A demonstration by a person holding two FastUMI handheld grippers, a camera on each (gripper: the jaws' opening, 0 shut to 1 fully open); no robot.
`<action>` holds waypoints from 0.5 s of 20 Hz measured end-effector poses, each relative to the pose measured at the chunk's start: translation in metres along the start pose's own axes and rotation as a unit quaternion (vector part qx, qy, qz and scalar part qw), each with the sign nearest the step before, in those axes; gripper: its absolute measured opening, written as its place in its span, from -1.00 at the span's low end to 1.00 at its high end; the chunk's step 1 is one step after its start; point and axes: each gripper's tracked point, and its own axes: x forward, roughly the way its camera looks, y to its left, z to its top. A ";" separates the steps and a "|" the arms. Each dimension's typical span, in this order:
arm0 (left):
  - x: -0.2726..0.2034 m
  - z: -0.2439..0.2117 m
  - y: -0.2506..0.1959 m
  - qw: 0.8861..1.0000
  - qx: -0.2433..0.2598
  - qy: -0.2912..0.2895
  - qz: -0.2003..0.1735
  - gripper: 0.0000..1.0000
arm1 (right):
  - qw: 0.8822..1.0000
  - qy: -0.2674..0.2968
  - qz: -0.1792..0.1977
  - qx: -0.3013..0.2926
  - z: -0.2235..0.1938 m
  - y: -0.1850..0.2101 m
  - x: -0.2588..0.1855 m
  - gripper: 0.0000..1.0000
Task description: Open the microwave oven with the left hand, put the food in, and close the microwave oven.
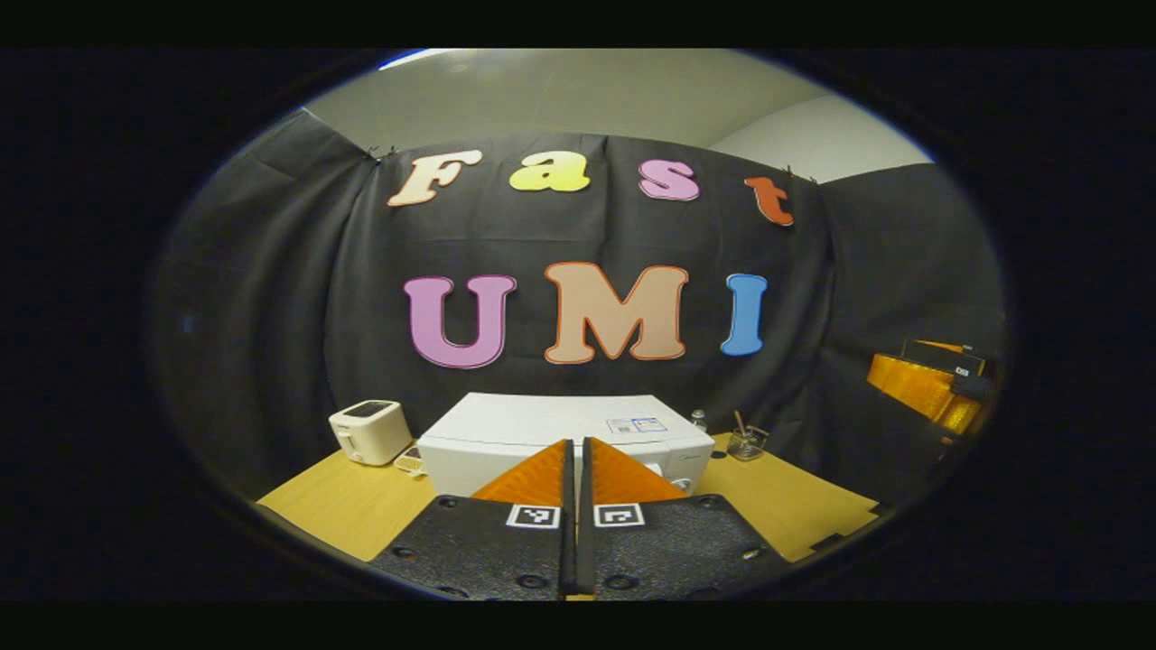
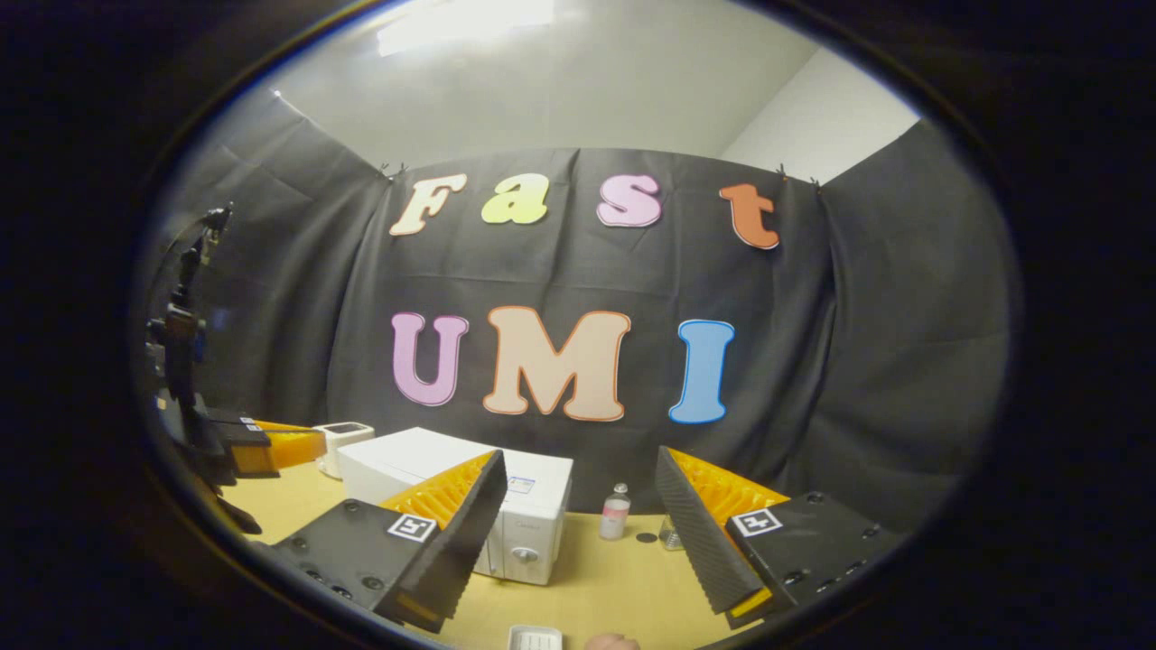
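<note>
Yellow tabletop (image 1: 361, 506) is seen with the microwave (image 1: 542, 429) dead ahead of the left gripper (image 1: 575, 478), fingers pressed together, door still shut; the right gripper (image 2: 578, 515), spread and empty, is offset to its side.

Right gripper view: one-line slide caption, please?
Open right gripper faces the closed white microwave on the wooden table, small bottle beside it.

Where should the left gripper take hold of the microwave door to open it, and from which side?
Grip the door at its edge beside the knob, on the microwave front, coming from the front: the controls sit at the right, so the door probably hinges at the left. No handle is clear. The left gripper, jaws shut, must open first.
</note>
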 end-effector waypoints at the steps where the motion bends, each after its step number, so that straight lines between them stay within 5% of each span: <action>1: -0.006 0.002 0.001 1.000 -0.004 -0.005 0.003 -1.00 | 1.000 -0.002 0.001 0.000 0.002 0.002 0.000 0.93; 6: -0.025 0.016 0.009 0.999 0.013 -0.032 0.021 -0.94 | 1.000 -0.008 0.005 0.008 0.007 0.007 -0.001 0.93; 10: -0.034 0.022 0.013 0.999 0.009 -0.044 0.031 0.88 | 1.000 -0.006 0.011 0.010 0.003 0.014 -0.003 0.93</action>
